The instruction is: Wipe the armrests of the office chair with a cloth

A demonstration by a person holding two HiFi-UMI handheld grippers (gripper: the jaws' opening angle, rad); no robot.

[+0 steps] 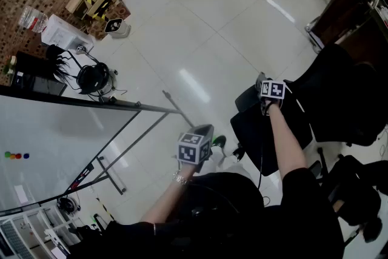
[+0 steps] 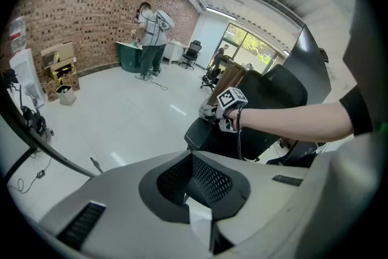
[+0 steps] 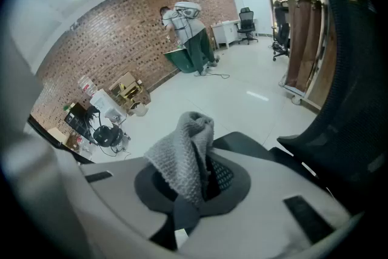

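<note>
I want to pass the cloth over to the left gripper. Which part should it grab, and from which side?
Probably the folded peak of the cloth that stands clear above the right gripper. Bring the left gripper in from the far side, facing the right one: the lower cloth is buried between the right jaws, so only that upright bunch is free.

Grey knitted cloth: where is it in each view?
Head view: grey knitted cloth right of centre, over the black armrest.
Left gripper view: centre, above the armrest.
Right gripper view: centre, clamped between the jaws.
Shared landmark: black office chair.
</note>
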